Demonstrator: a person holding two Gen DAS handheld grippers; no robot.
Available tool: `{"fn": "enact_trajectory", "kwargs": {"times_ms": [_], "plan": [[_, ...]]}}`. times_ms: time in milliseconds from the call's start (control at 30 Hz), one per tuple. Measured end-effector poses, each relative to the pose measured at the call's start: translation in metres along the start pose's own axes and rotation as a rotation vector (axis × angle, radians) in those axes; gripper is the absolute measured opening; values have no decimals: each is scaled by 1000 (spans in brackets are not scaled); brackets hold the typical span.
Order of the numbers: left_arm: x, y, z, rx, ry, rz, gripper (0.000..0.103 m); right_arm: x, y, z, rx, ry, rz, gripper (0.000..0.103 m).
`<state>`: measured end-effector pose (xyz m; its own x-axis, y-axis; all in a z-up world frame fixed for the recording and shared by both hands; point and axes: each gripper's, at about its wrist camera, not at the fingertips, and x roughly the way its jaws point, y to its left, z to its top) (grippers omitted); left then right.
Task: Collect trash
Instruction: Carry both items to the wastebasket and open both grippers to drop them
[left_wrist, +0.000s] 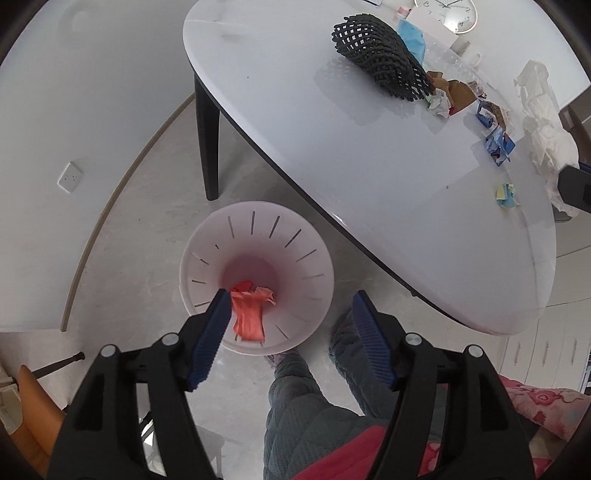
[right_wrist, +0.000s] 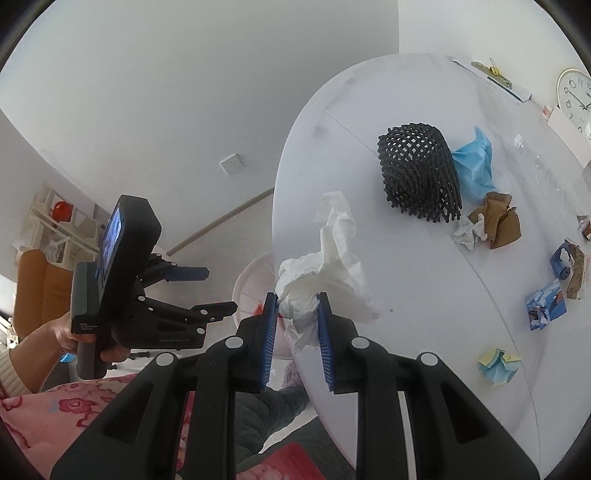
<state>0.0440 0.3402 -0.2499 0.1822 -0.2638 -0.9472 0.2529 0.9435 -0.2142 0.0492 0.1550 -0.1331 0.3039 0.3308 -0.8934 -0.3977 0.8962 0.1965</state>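
My left gripper (left_wrist: 290, 295) is open over the white bin (left_wrist: 207, 240) on the floor beside the table. A piece of red plastic wrapper (left_wrist: 249, 314) hangs blurred next to the left finger, above the bin's inside. My right gripper (right_wrist: 297, 301) is shut on a crumpled white tissue (right_wrist: 328, 258), held above the white table's (right_wrist: 424, 332) near edge. The tissue also shows at the right in the left wrist view (left_wrist: 543, 122). The bin's rim (right_wrist: 247, 280) peeks out behind the right gripper.
Still on the table are a black mesh sleeve (right_wrist: 417, 170), blue plastic (right_wrist: 476, 162), brown paper (right_wrist: 498, 221), blue printed wrappers (right_wrist: 546, 302) and a yellow-blue paper wad (right_wrist: 498, 365). A clock (right_wrist: 576, 99) lies at the far end. My legs (left_wrist: 314, 398) stand beside the bin.
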Motion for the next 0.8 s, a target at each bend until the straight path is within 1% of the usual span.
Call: {"fn": "enact_trajectory", "kwargs": {"times_ms": [67, 133, 167, 233, 267, 433, 600, 733, 800], "plan": [[-5, 5, 1, -15, -8, -4, 66, 2, 4, 0, -9, 3, 8, 23], [-16, 11, 2, -34, -27, -1, 72, 5, 9, 1, -28, 5, 20, 23], [-22, 15, 3, -41, -40, 7, 73, 8, 13, 1, -38, 9, 26, 24], [-33, 19, 4, -50, -60, 42, 79, 15, 19, 2, -53, 21, 43, 24], [-39, 21, 5, -55, -71, 56, 81, 19, 22, 2, -64, 29, 54, 25], [-66, 37, 5, -99, -108, 93, 81, 41, 40, 6, -118, 59, 99, 25], [-90, 56, -5, -157, -132, 138, 82, 67, 59, 8, -178, 95, 129, 26], [-96, 71, -13, -205, -132, 172, 82, 89, 73, 8, -223, 127, 149, 27], [-96, 78, -18, -234, -129, 188, 82, 100, 77, 9, -242, 140, 146, 29]]}}
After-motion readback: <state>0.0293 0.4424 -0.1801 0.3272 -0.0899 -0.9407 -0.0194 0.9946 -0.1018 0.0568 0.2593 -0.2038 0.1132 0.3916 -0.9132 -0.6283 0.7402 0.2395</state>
